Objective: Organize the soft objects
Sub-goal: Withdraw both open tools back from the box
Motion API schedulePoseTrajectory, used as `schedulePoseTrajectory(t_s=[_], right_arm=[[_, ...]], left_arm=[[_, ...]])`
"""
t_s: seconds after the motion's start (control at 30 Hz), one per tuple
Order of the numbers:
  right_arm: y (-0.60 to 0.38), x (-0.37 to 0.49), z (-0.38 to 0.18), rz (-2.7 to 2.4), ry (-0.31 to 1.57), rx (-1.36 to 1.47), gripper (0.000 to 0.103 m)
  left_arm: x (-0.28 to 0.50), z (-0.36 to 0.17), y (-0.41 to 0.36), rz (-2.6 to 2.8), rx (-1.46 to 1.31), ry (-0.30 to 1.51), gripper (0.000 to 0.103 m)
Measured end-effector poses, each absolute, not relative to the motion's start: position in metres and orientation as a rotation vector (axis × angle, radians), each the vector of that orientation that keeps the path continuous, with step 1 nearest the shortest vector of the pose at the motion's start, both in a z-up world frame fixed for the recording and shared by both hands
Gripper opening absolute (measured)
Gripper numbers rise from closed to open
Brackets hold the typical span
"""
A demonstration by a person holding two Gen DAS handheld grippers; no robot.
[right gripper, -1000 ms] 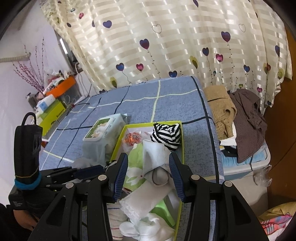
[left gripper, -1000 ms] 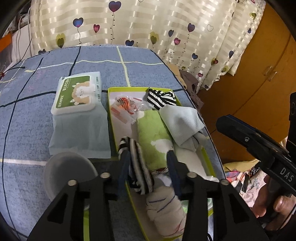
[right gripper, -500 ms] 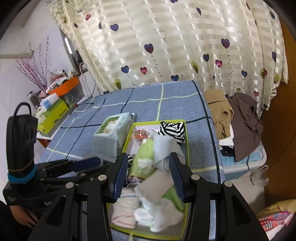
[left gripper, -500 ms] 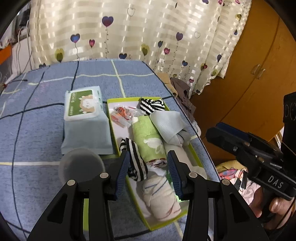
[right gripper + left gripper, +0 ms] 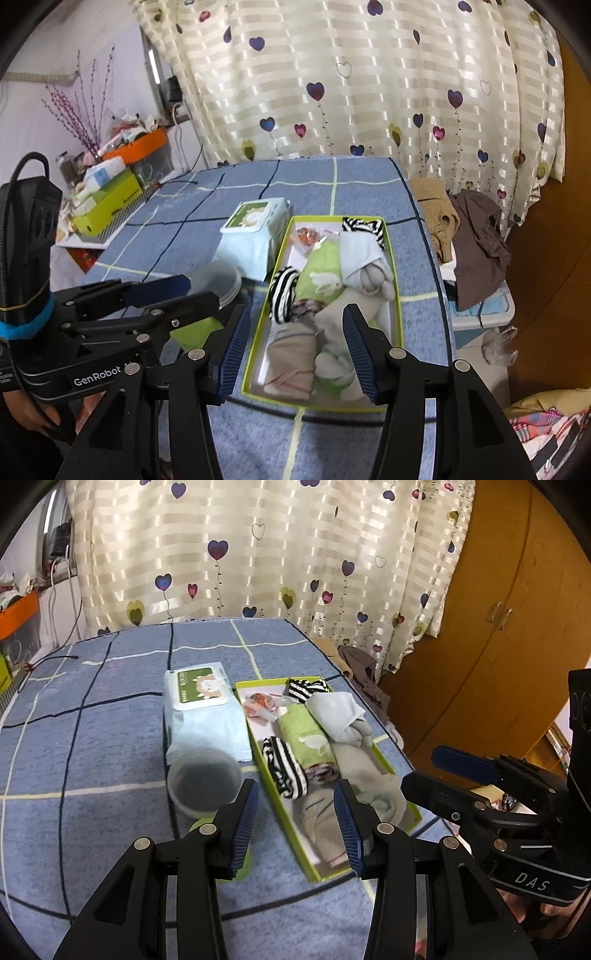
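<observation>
On the bed: a lime-green shallow cardboard box (image 5: 416,814) lay on a blue grid-patterned blanket (image 5: 92,738), filled with rolled soft items.
Box contents: a black-and-white striped sock roll (image 5: 284,771), a green towel roll with white animal print (image 5: 310,740), a pale grey folded cloth (image 5: 338,710) and a beige striped sock bundle (image 5: 290,354) sat packed side by side.
Left gripper (image 5: 293,814): jaws spread, nothing between them, hovering apart from the box's near end.
Right gripper (image 5: 293,349): jaws had just been opening further; they stood spread and empty above the near end of the box.
Key relation: the box lay ahead of and below both grippers, its long axis running away from them toward the heart-print curtain (image 5: 369,74); neither looked clearly nearer.
Edges: the box's right wall sat near the blanket's edge, beyond which clothes lay heaped.
Open room: a wet-wipes pack with green label (image 5: 201,716) and a clear round plastic lid (image 5: 203,781) crowded the box's left side; bare blanket stretched further left.
</observation>
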State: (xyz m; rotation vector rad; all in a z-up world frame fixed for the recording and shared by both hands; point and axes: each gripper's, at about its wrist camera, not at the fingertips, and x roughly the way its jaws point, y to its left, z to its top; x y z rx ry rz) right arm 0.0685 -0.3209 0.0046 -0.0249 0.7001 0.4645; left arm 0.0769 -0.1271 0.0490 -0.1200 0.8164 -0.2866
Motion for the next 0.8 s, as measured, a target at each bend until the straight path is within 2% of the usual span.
schedulePoseTrajectory(t_s=[0.8], right_arm=[[-0.298,0.028,-0.019,0.406,0.744,-0.069,0.057]], left_arm=[[0.039,0.035,-0.112,-0.288,-0.11,0.846,0.044]])
